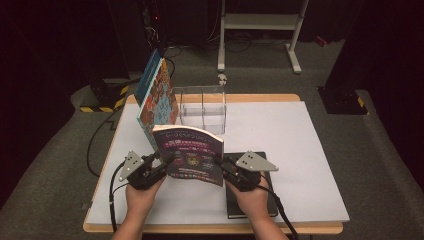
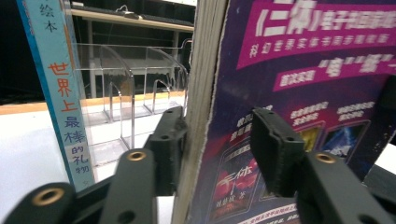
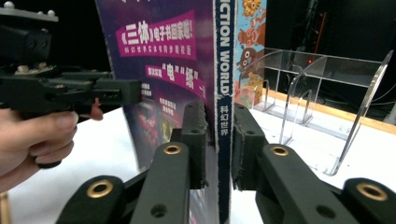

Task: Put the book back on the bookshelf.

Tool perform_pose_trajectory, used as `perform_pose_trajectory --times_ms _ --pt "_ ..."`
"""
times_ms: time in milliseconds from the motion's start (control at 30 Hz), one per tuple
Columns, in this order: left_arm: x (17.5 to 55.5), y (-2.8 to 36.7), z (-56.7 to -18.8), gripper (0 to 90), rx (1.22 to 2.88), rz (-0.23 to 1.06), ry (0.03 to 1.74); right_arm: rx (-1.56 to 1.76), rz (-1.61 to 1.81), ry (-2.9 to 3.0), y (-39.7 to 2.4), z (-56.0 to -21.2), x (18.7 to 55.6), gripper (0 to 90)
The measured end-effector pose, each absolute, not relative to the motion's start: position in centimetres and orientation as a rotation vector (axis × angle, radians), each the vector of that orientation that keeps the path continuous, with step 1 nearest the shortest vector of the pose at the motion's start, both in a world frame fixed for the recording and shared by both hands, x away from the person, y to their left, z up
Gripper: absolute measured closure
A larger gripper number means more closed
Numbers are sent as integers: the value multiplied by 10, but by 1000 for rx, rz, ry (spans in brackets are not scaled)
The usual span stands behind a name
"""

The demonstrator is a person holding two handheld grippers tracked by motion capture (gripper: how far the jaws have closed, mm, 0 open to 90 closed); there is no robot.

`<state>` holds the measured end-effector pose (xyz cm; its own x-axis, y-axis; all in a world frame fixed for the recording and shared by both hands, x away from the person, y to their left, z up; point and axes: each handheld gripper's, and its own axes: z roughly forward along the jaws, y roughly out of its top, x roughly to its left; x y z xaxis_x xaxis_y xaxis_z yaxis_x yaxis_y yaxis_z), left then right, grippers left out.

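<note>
High view: the purple-covered paperback magazine (image 1: 192, 156) stands upright above the white bench (image 1: 300, 150), held at either edge by the left gripper (image 1: 161, 161) and right gripper (image 1: 222, 163), apparently to keep it vertical for shelving. Behind it stand a clear acrylic divider rack (image 1: 202, 107) and a leaning blue-spined picture book (image 1: 156, 95); a black notebook (image 1: 250, 197) lies flat under the right hand.

Left gripper view: its jaws straddle the page edge; the near one touches, the other stands slightly off the cover.

Right gripper view: its jaws are closed tight on the spine.
</note>
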<state>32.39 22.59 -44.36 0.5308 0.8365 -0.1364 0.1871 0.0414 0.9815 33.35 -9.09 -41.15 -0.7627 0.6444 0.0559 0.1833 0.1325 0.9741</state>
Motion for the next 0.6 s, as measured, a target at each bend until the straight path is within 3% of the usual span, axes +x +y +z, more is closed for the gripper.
perform_pose_trajectory --times_ms 133,300,467,600 --pt "319 226 -445 482 1471 629 931 813 1674 2100 -91 -418 327 615" --pt "317 225 -445 461 1473 629 929 799 1690 2102 -90 -412 334 527" --pt "317 225 -444 455 1475 619 933 773 1680 2142 -85 -397 351 504" --pt "317 225 -445 456 1482 620 932 717 1705 2210 -80 -391 361 596"
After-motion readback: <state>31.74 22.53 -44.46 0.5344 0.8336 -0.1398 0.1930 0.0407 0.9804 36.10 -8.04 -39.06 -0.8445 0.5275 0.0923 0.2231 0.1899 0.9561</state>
